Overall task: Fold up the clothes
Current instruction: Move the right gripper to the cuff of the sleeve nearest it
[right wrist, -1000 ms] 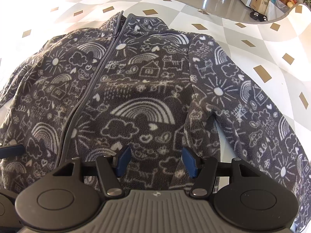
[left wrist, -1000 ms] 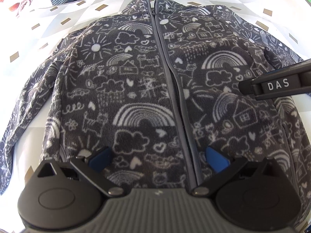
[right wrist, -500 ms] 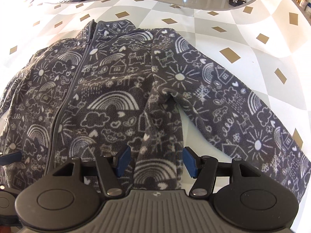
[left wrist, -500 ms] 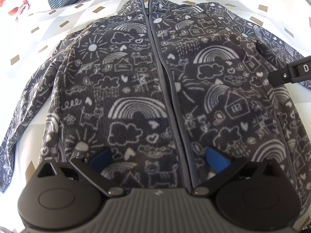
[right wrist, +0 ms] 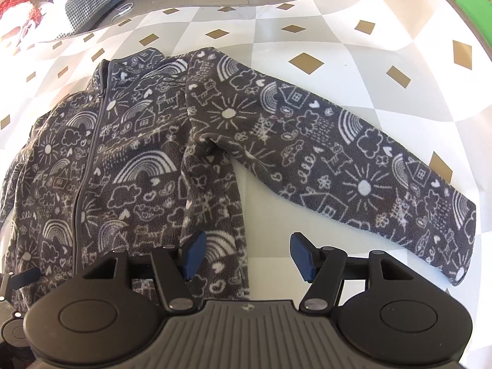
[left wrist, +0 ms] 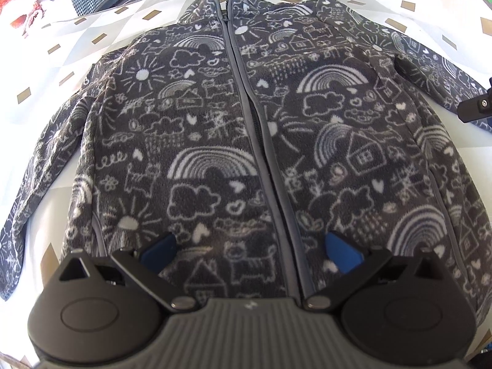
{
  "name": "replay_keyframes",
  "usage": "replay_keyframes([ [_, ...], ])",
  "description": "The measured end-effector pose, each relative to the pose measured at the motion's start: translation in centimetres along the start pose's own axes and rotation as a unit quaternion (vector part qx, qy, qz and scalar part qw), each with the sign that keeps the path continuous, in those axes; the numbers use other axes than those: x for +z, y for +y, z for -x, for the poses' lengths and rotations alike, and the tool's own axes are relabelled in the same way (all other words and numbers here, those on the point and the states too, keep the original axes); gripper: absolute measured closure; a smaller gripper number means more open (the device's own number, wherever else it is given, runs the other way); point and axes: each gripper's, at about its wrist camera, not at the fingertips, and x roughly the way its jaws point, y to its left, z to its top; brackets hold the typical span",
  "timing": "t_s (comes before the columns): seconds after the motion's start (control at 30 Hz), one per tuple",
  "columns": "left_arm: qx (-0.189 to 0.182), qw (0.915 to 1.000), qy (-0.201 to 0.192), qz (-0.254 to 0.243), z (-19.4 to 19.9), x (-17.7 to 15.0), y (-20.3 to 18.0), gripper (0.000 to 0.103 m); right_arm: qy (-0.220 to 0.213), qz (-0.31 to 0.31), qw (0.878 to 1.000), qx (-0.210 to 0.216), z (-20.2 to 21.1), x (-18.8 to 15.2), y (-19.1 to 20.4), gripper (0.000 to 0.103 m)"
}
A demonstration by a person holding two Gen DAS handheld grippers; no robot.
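The room shows only at the upper edge of both views: a glossy tiled floor, with a houndstooth cushion (right wrist: 92,3) at the upper left.

The surface (right wrist: 276,21) fills most of the right wrist view, covered with a smooth, shiny cloth of pale diamonds and small gold lozenges. It looks slick, so I judge that fabric would slide over it easily when dragged.

The fleece jacket (left wrist: 246,141) lies flat and face up on the surface, filling the left wrist view, zipped to the collar at top centre, hem toward the cameras. It looks soft, thick and light: it should bend anywhere without creasing sharply, and a bulky fold may spring open. One sleeve (right wrist: 353,160) stretches out toward the lower right of the right wrist view; the other sleeve (left wrist: 27,190) hangs down the left edge of the left wrist view. Cuffs, shoulder seams and hem corners seem the best holds.

The left gripper (left wrist: 250,250) hovers over the hem, fingers wide and empty. The right gripper (right wrist: 246,256) sits above the jacket's side edge, fingers wide, holding nothing.
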Motion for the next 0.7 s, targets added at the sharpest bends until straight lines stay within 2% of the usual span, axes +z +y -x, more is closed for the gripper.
replay_keyframes([
  [0.13, 0.002, 0.9999, -0.007, -0.015, 0.5, 0.1, -0.1, 0.0, -0.001, -0.025, 1.0, -0.008, 0.2, 0.1, -1.7, 0.043],
  [0.4, 0.003, 0.9999, -0.017, 0.001, 0.8, 2.7, 1.8, 0.0, -0.01, -0.105, 0.994, -0.04, 0.2, -0.3, -7.2, 0.043],
  [0.53, 0.013, 0.9996, -0.021, -0.009, 0.8, 4.1, 2.6, 0.0, -0.012, -0.149, 0.987, -0.066, 0.1, -0.7, -10.6, 0.042],
  [0.63, 0.02, 0.9991, -0.022, -0.03, 0.7, 5.2, 3.1, 0.0, -0.018, -0.184, 0.98, -0.074, 0.3, -1.2, -13.1, 0.042],
  [0.7, 0.024, 0.9992, -0.022, -0.024, 0.5, 5.9, 3.7, 0.0, -0.021, -0.207, 0.975, -0.075, 0.3, -1.4, -14.6, 0.042],
])
